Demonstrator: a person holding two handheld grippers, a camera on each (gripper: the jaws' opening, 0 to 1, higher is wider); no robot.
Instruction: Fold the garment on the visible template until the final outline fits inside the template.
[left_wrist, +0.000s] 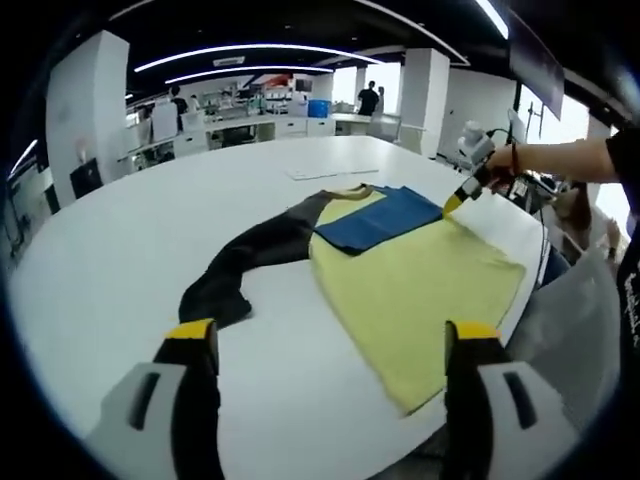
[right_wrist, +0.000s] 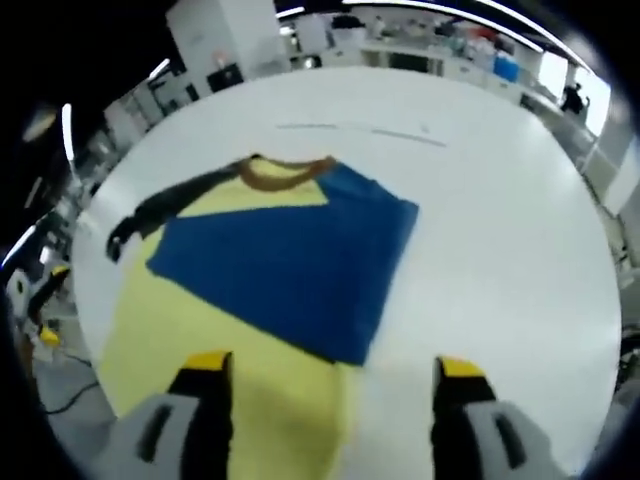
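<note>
Both grippers hang over the table with their jaws spread wide and nothing between them: the left gripper (left_wrist: 330, 345) sits back from the near hem, and the right gripper (right_wrist: 325, 375) hovers over the yellow cloth, just short of the blue panel's edge. In the left gripper view the right one also comes in from the side, its yellow tip close to the blue panel's far corner, a hand (left_wrist: 505, 165) behind it.

The garment (left_wrist: 420, 285) lies flat on the white table (left_wrist: 120, 240), yellow body toward the near edge, a blue panel (right_wrist: 290, 260) lying over the upper part near the brown collar (right_wrist: 285, 175), and one dark sleeve (left_wrist: 250, 260) trailing out to the side. It looks like thin knit: light, limp, likely to drag and wrinkle if pulled by one point. I would pinch it at a hem corner or the sleeve cuff, where a single layer lifts cleanly. I cannot make out a template outline.

The tabletop looks smooth, so the cloth may slide. Around it is an open workroom with benches, pillars, strip lights and people far off.
</note>
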